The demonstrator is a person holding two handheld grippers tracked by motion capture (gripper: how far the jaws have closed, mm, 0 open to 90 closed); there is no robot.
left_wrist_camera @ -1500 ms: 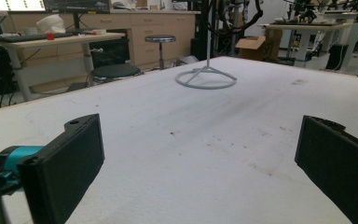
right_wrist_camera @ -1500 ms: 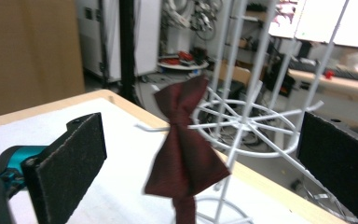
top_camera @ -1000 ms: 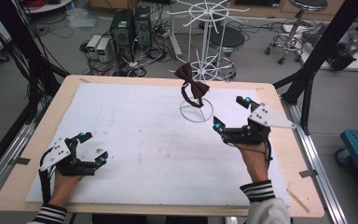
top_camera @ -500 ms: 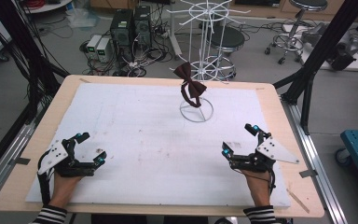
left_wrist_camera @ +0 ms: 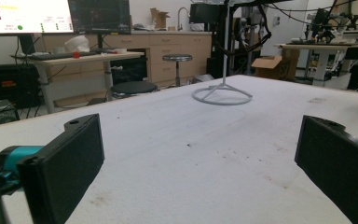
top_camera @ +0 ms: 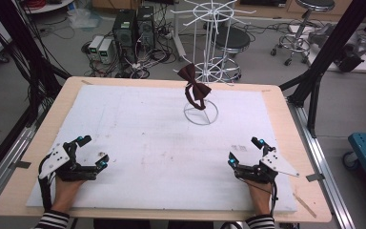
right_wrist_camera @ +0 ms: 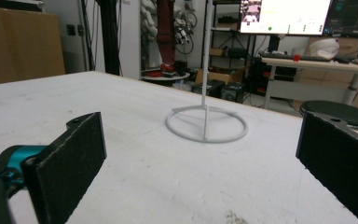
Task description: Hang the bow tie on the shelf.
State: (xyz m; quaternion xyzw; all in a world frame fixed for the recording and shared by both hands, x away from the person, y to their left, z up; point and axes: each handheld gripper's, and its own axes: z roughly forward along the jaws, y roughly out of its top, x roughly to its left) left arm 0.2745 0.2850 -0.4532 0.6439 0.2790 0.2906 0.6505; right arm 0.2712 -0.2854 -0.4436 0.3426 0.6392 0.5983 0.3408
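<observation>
High view. Table (top_camera: 276,102): light wood, covered by a white mat (top_camera: 143,129) with faint marks. Stand (top_camera: 205,43): white wire, ring base at the far centre of the mat, spoked top above. Bow tie (top_camera: 194,86): dark brown, hanging on the stand's lower part, above the ring base; whether it touches the pole cannot be told from here. Left gripper (top_camera: 91,151): near left corner of the mat, held in a hand (top_camera: 66,191) with a striped sleeve, jaws apart, nothing between them. Right gripper (top_camera: 244,151): near right of the mat, held in the other hand (top_camera: 259,193), jaws apart, nothing between them. Both grippers well apart from the stand. Floor beyond the table: computer boxes, cables, stools.

Left gripper view. Left gripper (left_wrist_camera: 200,154): two black jaws wide apart at the lower corners, bare mat (left_wrist_camera: 191,154) between them. Stand (left_wrist_camera: 222,93): ring base and pole far ahead, right of centre. Background: monitors, desk, stool, cabinets.

Right gripper view. Right gripper (right_wrist_camera: 200,158): two black jaws wide apart, bare mat (right_wrist_camera: 168,177) between. Stand (right_wrist_camera: 206,122): ring base and upright pole ahead at centre. Background: monitor, desk, stool at right.
</observation>
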